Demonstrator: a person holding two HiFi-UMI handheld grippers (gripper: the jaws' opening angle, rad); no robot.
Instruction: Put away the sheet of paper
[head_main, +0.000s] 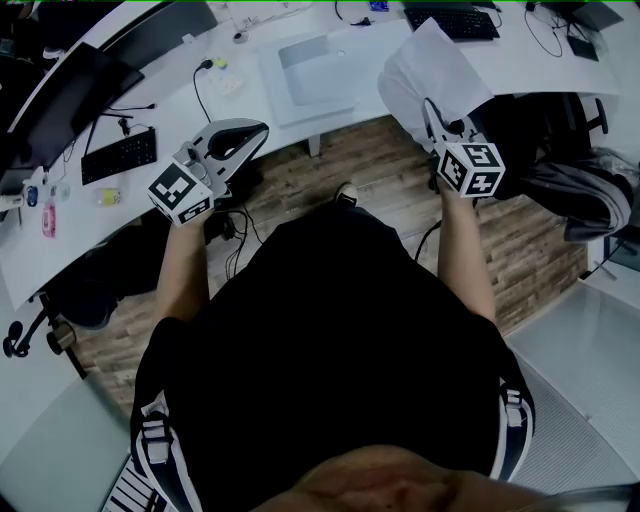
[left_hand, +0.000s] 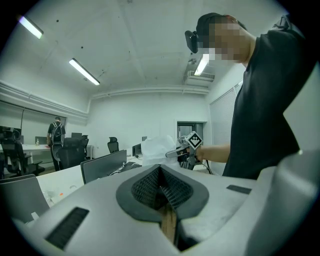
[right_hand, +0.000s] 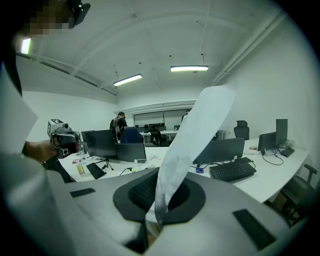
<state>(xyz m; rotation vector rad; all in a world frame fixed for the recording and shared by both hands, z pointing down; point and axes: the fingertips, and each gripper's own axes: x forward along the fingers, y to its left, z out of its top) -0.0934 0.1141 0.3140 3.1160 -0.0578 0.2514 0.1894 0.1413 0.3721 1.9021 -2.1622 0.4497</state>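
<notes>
The white sheet of paper (head_main: 430, 70) stands up from my right gripper (head_main: 434, 118), which is shut on its lower edge, above the near rim of the white desk (head_main: 520, 75). In the right gripper view the sheet (right_hand: 195, 140) rises from between the jaws of the right gripper (right_hand: 159, 210) and leans to the right. My left gripper (head_main: 252, 130) hangs over the wooden floor by the desk's edge. Its jaws (left_hand: 161, 192) are shut with nothing between them. From the left gripper view the paper (left_hand: 157, 147) shows across the room.
A shallow white tray (head_main: 310, 75) lies on the desk between the grippers. Keyboards sit at the left (head_main: 120, 155) and far right (head_main: 450, 20). An office chair with dark cloth (head_main: 570, 180) stands right of my right hand. A person (left_hand: 56, 132) stands far off.
</notes>
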